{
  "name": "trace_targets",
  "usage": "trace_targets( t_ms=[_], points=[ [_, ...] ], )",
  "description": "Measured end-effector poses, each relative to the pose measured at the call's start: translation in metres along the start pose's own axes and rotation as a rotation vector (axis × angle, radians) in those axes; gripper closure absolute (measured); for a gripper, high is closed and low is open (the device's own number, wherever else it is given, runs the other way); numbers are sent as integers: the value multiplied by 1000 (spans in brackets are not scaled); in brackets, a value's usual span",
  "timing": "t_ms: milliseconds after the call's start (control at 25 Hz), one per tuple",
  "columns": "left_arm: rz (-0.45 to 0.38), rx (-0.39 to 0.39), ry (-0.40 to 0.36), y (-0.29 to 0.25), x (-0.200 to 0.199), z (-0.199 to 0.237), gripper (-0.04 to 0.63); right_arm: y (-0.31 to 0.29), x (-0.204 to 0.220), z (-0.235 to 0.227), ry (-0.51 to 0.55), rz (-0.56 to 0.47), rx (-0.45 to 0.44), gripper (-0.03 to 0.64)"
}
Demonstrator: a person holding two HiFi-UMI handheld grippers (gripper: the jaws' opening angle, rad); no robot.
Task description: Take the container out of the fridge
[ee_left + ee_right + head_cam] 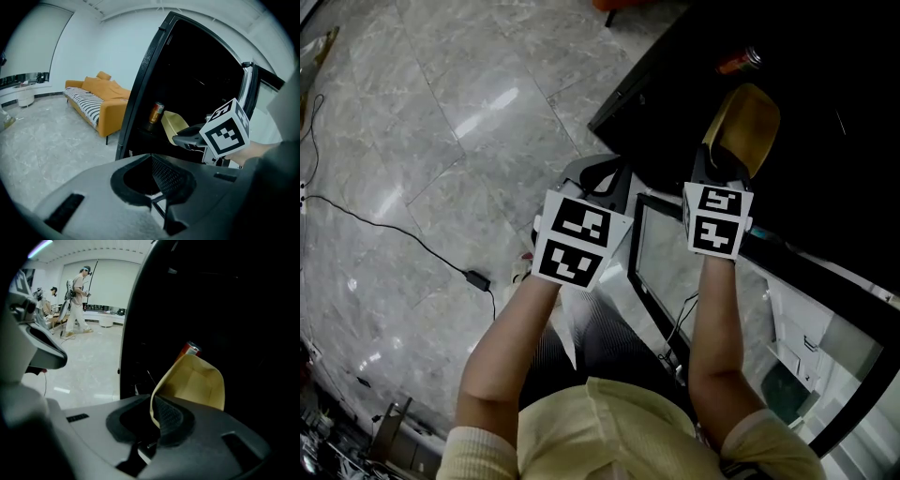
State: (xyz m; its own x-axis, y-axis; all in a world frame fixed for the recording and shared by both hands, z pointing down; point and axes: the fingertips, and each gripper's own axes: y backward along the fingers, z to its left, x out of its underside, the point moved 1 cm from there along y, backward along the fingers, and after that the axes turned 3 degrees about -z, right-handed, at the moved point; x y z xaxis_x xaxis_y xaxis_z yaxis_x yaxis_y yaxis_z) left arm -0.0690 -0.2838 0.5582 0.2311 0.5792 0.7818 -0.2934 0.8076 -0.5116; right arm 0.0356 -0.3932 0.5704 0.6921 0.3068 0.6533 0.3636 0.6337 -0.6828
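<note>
A tan, soft-walled container (748, 127) stands tilted at the front of the dark fridge (825, 112), beside an orange drink can (739, 63). My right gripper (717, 164) is shut on the container's near rim; in the right gripper view the thin rim (153, 404) runs down between the jaws, with the container's body (197, 383) and the can (189, 349) behind. My left gripper (595, 178) hangs left of the fridge opening, jaws together with nothing between them (152, 180). The left gripper view shows the container (174, 125) held by the right gripper (187, 138).
The fridge's glass door (675, 272) stands open below my right arm. A black cable with an adaptor (475, 279) lies on the marble floor at left. An orange sofa (101, 101) stands by the far wall. People (77, 296) are working in the background.
</note>
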Motion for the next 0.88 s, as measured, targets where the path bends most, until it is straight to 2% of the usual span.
trace_targets(
  t_ms=[400,640,880],
  points=[
    [-9,31,-47,47,-15,3,572,58,-25,53,-6,-39,-48,574],
    [-22,36,-84,85,-24,7,572,98,-39,81,-47,-71,-63,574],
    [-21,30,-86,125,-22,9,572,133,-50,107,-56,-90,-93,574]
  ],
)
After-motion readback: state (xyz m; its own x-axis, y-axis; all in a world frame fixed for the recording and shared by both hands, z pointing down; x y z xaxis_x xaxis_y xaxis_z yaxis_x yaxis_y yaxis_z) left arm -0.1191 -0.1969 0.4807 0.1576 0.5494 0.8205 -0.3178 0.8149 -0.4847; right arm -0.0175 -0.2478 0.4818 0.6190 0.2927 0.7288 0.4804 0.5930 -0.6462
